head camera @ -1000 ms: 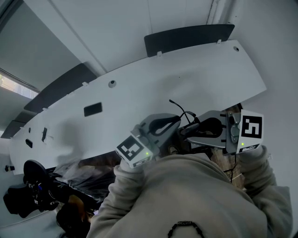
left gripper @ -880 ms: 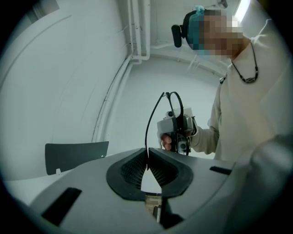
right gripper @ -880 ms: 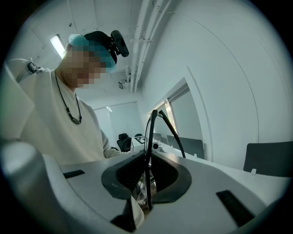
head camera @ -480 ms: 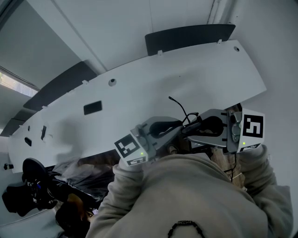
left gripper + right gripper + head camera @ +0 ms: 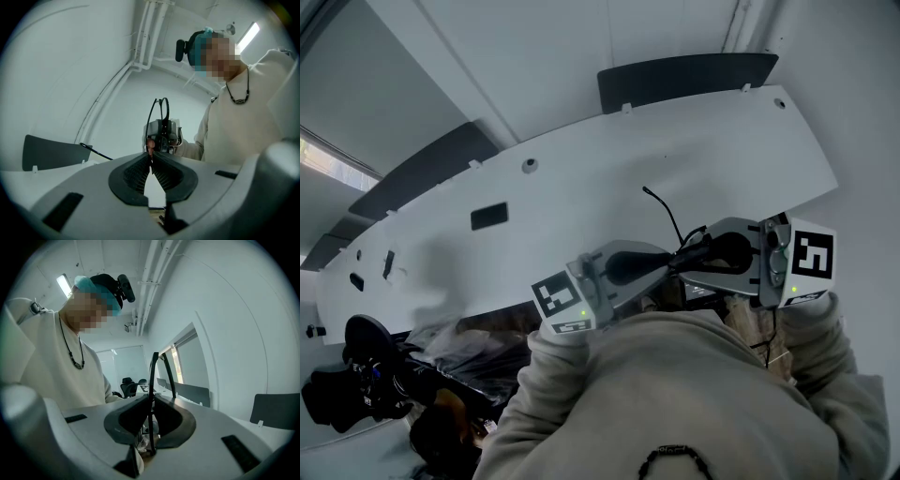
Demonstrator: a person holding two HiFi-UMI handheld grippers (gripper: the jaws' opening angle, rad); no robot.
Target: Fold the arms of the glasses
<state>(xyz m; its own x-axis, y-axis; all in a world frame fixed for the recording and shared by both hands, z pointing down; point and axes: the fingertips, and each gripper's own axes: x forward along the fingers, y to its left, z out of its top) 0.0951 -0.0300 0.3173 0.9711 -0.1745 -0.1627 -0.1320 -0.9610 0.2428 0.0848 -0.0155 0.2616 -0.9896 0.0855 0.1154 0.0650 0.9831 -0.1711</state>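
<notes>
Close to our chest, left gripper pinches the glasses nearly shut, right gripper clamps them too, slightly wider.

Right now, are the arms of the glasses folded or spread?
Not fully folded: one arm sticks out sideways from the glasses, clear in the left gripper view. The other arm, cannot tell.
</notes>
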